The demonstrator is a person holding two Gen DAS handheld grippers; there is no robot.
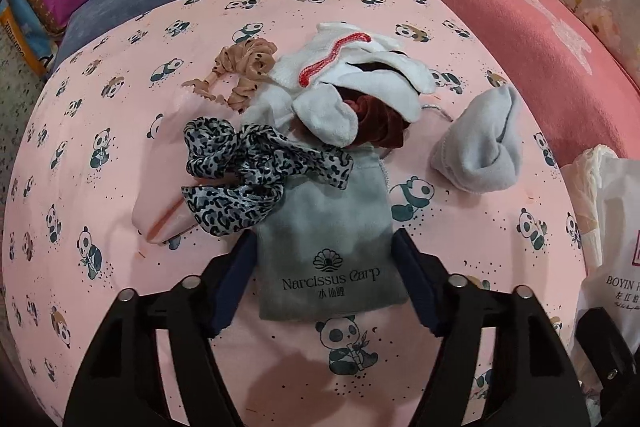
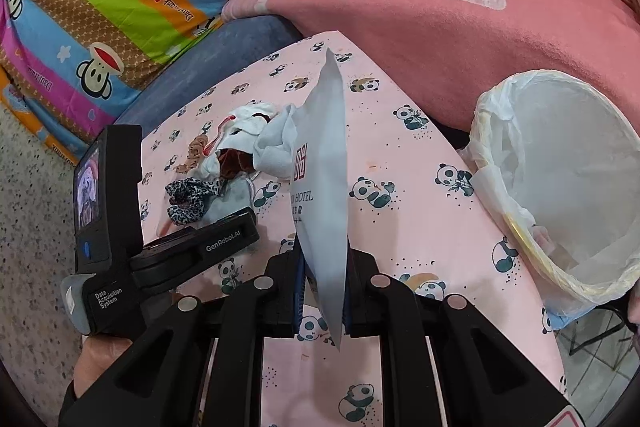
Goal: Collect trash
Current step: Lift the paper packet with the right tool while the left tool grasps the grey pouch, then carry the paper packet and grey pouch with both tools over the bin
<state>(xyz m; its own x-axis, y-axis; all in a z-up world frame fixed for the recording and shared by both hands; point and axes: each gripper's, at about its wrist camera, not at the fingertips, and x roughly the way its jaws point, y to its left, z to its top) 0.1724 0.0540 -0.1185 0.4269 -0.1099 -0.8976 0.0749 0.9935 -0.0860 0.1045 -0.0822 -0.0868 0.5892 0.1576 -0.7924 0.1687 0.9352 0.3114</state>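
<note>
We see a pink panda-print cloth [image 1: 120, 147] covering the worktop, with a heap of small soft things near its middle. Our left gripper [image 1: 324, 263] points down at a grey velvet drawstring pouch [image 1: 324, 227] printed with "Narcissus Carp"; its fingers [image 1: 236, 279] stand about half open, one on each side of the pouch, close against its edges, though we cannot tell whether they press on it. A black-and-white leopard-print scrunchie [image 1: 240, 171] lies across the pouch's upper left corner. Behind it sit white knitted gloves with a red-stitched cuff [image 1: 352, 67], a dark red velvet scrunchie [image 1: 380, 123] and a tan scrunchie [image 1: 244, 63]. A rolled grey sock [image 1: 480, 143] lies apart to the right.

Our right gripper [image 2: 322, 291] has its fingers nearly closed, pinching a flat white plastic hotel packet [image 2: 324, 163] that stands on edge above the cloth. A round bin lined with a white plastic bag [image 2: 516, 211] sits at the worktop's right edge, just beside the packet.
</note>
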